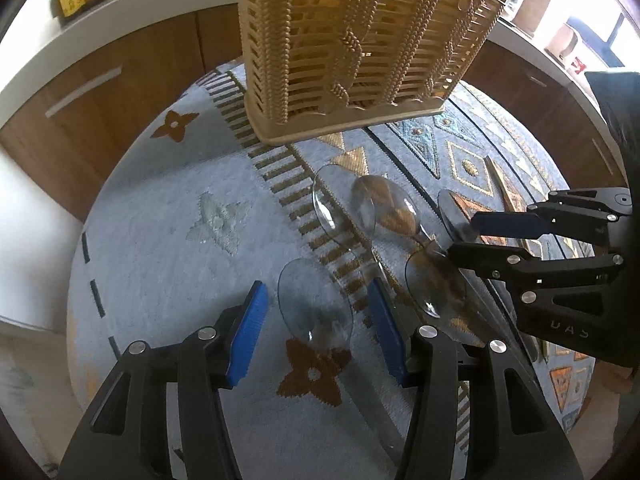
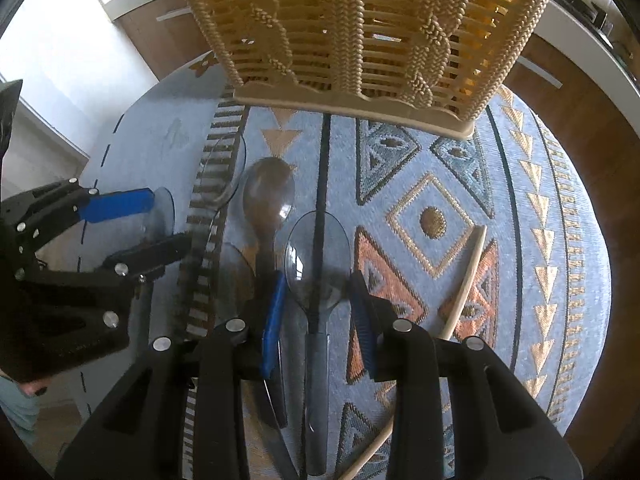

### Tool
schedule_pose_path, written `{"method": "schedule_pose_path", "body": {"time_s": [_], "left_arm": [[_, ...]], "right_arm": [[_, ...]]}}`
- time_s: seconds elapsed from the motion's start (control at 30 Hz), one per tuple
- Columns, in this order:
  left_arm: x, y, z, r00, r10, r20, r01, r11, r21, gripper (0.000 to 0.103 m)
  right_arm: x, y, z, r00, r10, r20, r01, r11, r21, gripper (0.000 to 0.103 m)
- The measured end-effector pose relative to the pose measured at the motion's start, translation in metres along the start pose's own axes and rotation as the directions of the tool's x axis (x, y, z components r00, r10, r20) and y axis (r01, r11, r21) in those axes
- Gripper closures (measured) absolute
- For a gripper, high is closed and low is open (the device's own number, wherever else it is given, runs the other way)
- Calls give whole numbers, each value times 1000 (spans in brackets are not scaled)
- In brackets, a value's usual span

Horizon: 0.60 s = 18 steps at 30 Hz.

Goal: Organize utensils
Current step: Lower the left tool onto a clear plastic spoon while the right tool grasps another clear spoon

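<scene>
Straddling a clear plastic spoon (image 1: 316,304), the left gripper (image 1: 318,326) is holding its blue fingers (image 1: 248,332) apart without touching it, on the near side of the woven utensil basket (image 1: 360,40). Nearer that basket, further clear spoons (image 1: 384,208) are lying on the patterned cloth (image 1: 168,240). Right gripper (image 2: 318,312) is likewise spreading open around another clear spoon (image 2: 316,264) before the basket (image 2: 360,28), with a wooden chopstick (image 2: 464,280) resting just beside it.
</scene>
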State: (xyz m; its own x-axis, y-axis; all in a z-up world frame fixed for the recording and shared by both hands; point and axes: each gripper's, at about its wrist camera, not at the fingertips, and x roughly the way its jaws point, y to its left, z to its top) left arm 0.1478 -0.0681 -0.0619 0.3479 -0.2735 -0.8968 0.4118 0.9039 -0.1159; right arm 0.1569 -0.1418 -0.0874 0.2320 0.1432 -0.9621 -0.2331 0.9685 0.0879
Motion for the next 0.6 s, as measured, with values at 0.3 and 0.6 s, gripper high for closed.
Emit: {"method": "schedule_pose_path", "body": {"time_s": [0.3, 0.6], "left_arm": [[1, 2, 2, 1000, 18, 24, -18, 1000, 8, 71], [-2, 7, 3, 1000, -4, 11, 4, 1000, 5, 71]], "right_arm": [[0, -29, 21, 998, 56, 2, -56, 997, 43, 74], [1, -33, 33, 999, 45, -24, -44, 998, 45, 64]]}}
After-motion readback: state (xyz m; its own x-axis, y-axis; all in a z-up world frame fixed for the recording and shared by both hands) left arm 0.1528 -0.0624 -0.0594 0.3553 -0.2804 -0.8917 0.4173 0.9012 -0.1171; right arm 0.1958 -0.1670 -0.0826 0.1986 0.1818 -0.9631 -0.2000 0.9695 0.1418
